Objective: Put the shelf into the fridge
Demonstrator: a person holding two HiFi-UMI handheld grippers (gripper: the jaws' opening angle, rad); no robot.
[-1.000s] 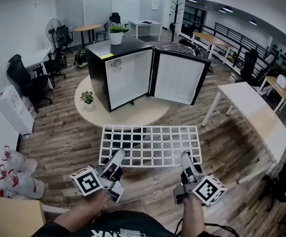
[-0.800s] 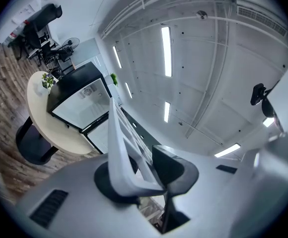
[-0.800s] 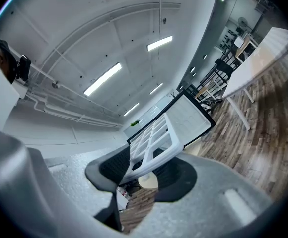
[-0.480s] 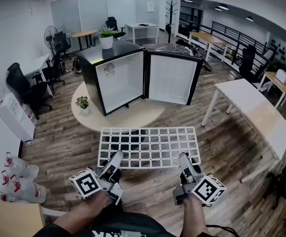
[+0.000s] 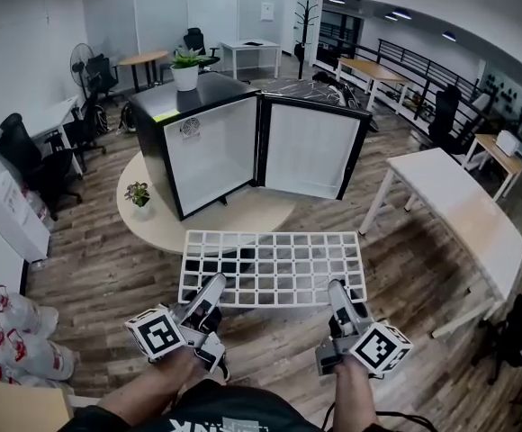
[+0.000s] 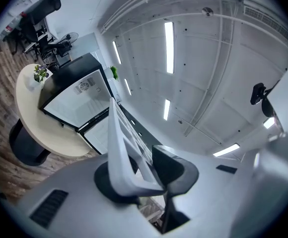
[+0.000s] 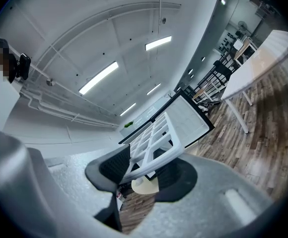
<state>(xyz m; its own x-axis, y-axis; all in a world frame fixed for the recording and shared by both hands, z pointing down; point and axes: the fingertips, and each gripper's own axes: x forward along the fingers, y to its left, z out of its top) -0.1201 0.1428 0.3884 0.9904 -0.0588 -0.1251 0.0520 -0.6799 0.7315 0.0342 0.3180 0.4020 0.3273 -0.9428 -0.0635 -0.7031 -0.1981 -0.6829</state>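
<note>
The fridge looks slightly closer than a second ago, its door wide open. The shelf hangs flat short of it, with the left gripper and right gripper jaws each pinching its near edge.

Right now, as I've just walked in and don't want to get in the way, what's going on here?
A person holds a white grid shelf by its near edge, with the left tool and the right tool each shut on it. Ahead, the fridge stands on a round table with its door open. The shelf is not yet inside.
</note>
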